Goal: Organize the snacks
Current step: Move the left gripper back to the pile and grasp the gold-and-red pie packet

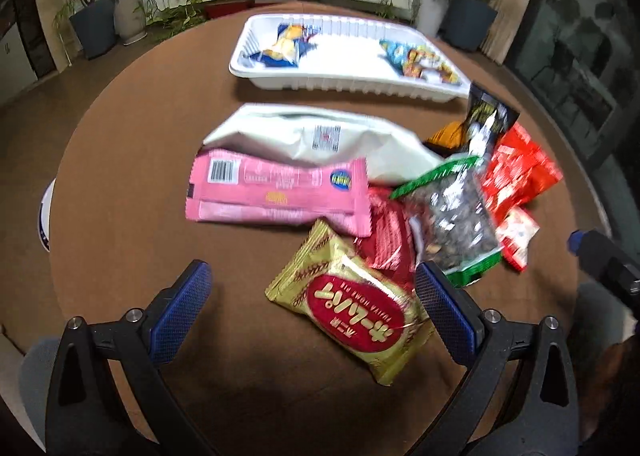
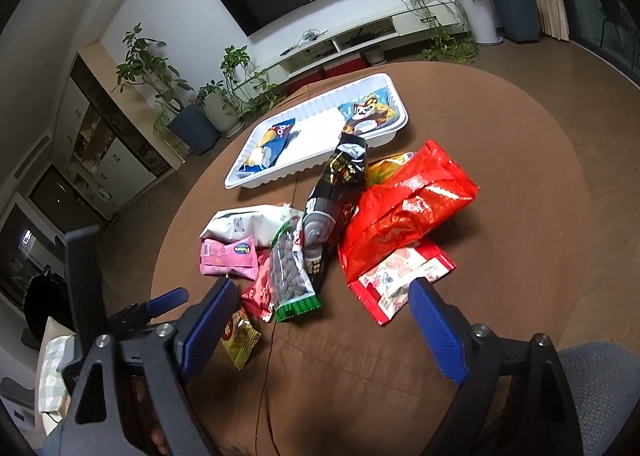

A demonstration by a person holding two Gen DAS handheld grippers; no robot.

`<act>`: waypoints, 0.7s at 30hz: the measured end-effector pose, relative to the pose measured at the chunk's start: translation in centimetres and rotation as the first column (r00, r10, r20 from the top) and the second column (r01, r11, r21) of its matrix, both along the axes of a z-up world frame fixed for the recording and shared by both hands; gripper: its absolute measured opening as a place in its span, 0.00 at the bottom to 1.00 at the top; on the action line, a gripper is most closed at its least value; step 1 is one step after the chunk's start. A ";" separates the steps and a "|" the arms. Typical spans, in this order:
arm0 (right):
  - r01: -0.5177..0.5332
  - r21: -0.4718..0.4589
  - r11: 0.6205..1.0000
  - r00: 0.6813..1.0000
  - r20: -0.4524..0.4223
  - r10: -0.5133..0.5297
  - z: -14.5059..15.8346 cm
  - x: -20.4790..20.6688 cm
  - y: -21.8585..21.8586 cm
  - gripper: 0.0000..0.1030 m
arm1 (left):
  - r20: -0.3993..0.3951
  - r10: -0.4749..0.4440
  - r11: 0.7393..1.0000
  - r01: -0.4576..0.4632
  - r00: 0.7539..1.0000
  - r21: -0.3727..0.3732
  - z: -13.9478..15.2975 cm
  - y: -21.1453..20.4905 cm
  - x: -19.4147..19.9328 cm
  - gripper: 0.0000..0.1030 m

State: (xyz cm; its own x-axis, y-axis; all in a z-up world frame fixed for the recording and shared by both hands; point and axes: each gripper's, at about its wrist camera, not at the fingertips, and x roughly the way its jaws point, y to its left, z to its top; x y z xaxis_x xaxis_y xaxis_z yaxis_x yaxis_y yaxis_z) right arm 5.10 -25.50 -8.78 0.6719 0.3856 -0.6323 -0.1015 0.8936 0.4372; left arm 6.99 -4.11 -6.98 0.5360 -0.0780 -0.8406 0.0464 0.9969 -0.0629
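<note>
1. The left gripper (image 1: 314,306) has its blue-padded jaws spread wide with nothing pinched. It hangs over the near edge of the round brown table (image 1: 132,224), and the gold foil pie packet with a red oval label (image 1: 350,306) lies flat between the two pads, untouched.
2. That gold packet looks light, crinkly and slippery, and its pastry is probably brittle. I would pinch it gently across its short sides or by a crimped end seam.
3. Behind it lie the long pink wrapper with a barcode (image 1: 280,192) and the puffy white bag (image 1: 320,140), the pink one overlapping the white. Both look soft and air-filled and are best taken by an edge.
4. Further right is the clear nut bag with green ends (image 2: 290,276), which looks heavier and lumpy. The tall black pouch (image 2: 340,192) leans across the pile beside it.
5. At the right sits the large shiny red bag (image 2: 404,208), which rests on a flat red-and-white packet (image 2: 400,276).
6. The right gripper (image 2: 320,320) is also spread and empty, hanging short of the pile.
7. The white ribbed plastic tray (image 2: 256,180) stands at the far side, with two packets inside and a bare middle.
</note>
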 end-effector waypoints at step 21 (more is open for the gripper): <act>-0.040 -0.028 0.999 0.999 -0.015 0.040 -0.6 -0.4 1.6 0.88 | -0.014 -0.056 0.998 0.056 0.998 -0.035 0.3 1.0 -3.1 1.00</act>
